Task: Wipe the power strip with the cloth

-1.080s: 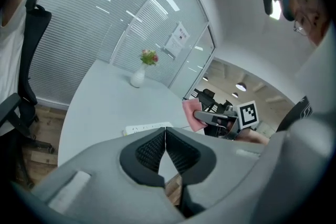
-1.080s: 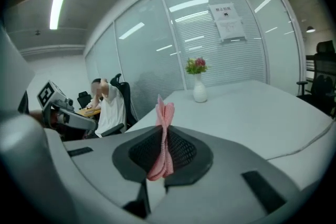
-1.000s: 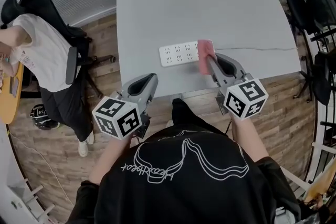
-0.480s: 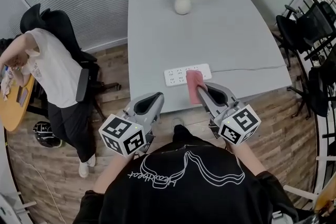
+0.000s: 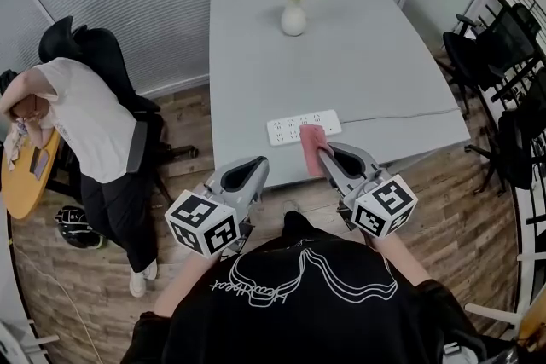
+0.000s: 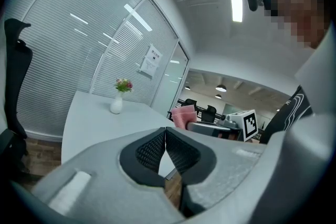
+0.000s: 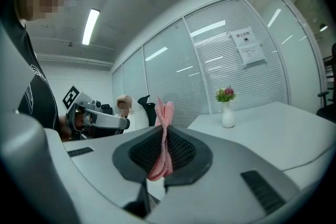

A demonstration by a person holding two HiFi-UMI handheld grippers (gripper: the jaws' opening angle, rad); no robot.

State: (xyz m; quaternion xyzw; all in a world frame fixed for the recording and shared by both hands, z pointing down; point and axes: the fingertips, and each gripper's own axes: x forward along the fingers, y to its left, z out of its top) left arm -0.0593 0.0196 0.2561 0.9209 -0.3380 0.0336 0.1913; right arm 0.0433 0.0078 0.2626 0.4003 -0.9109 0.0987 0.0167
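Note:
A white power strip [image 5: 293, 129] lies near the front edge of the grey table [image 5: 341, 55]. My right gripper [image 5: 318, 152] is shut on a pink cloth [image 5: 310, 147], which overlaps the strip's near right part in the head view; contact cannot be told. In the right gripper view the cloth [image 7: 163, 136] is pinched between the pads of that gripper [image 7: 163, 131] and sticks up above them. My left gripper [image 5: 252, 168] hovers at the table's front edge, shut and holding nothing. Its own view shows the left gripper [image 6: 165, 132] with its pads pressed together, and the cloth [image 6: 184, 115] beyond.
A white vase of flowers [image 5: 293, 11] stands at the far end of the table. The strip's cable [image 5: 401, 113] runs off to the right edge. A person [image 5: 81, 128] by a black chair is at the left. More black chairs [image 5: 486, 55] stand at the right.
The right gripper and cloth drew back from the strip's right end toward me. The head view rose and now takes in the whole table and vase.

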